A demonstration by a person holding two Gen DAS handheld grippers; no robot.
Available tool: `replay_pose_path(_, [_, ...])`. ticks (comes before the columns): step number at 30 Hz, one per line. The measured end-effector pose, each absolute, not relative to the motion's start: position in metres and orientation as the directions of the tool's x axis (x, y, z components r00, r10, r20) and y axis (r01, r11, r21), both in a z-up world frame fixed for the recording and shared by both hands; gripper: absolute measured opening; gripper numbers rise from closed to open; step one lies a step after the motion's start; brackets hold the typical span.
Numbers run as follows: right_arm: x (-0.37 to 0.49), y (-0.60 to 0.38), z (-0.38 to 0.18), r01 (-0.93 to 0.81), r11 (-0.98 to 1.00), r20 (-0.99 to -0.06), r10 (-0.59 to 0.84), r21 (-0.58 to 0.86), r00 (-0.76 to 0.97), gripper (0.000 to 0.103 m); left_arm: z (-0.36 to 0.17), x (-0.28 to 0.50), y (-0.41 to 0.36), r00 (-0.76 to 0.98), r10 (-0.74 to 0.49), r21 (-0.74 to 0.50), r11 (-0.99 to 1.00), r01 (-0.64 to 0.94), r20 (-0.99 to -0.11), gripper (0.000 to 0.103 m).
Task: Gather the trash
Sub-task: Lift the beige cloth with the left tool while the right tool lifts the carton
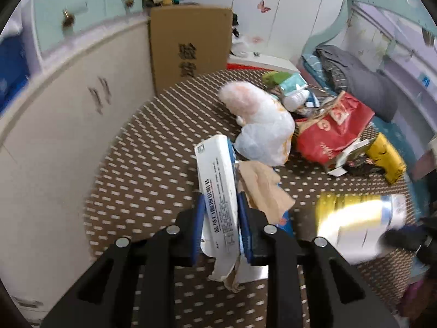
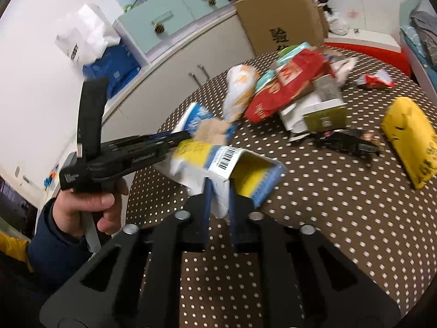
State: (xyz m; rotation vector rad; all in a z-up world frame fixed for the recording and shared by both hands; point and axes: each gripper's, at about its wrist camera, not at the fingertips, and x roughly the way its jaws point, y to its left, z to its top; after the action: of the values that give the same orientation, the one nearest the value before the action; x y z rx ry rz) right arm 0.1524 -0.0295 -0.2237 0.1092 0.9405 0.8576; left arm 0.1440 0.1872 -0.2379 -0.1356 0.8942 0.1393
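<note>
In the left wrist view my left gripper point(image 1: 220, 199) is shut on a flat white medicine box point(image 1: 215, 175) with a blue edge, lifted over the dotted tablecloth point(image 1: 153, 147). A crumpled tan paper point(image 1: 262, 188) hangs beside the box. The right wrist view shows my right gripper point(image 2: 220, 190) shut on the torn white flap of a yellow and blue carton point(image 2: 245, 166) with a barcode. To its left a hand point(image 2: 90, 205) holds the left gripper point(image 2: 187, 135) with its box point(image 2: 195, 116). The carton point(image 1: 357, 218) appears blurred at the right of the left wrist view.
A trash pile lies further back on the round table: a white plastic bag point(image 1: 262, 125), a red bag point(image 1: 330, 131), a yellow bag point(image 2: 409, 142), a green and white box point(image 2: 322, 117), dark wrappers point(image 2: 347, 139). A cardboard box point(image 1: 191, 43) and cabinets point(image 1: 68, 114) stand behind.
</note>
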Motion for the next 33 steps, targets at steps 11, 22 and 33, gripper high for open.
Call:
replay_pose_path(11, [0.142, -0.035, -0.225, -0.567, 0.734, -0.707, 0.621, 0.373, 0.338, 0.053, -0.234, 0.128, 0.183, 0.627, 0.123, 0.017, 0.985, -0.172, -0.769, 0.061])
replay_pose_path(22, [0.154, -0.031, -0.226, -0.528, 0.754, -0.694, 0.618, 0.39, 0.37, 0.051, -0.228, 0.14, 0.131, 0.663, 0.119, 0.262, 0.957, 0.12, -0.739, 0.065])
replay_pose_path(33, [0.159, -0.044, -0.226, -0.488, 0.772, -0.675, 0.615, 0.408, 0.408, 0.005, -0.243, 0.146, 0.155, 0.602, -0.055, -0.003, 0.996, 0.087, -0.797, 0.006])
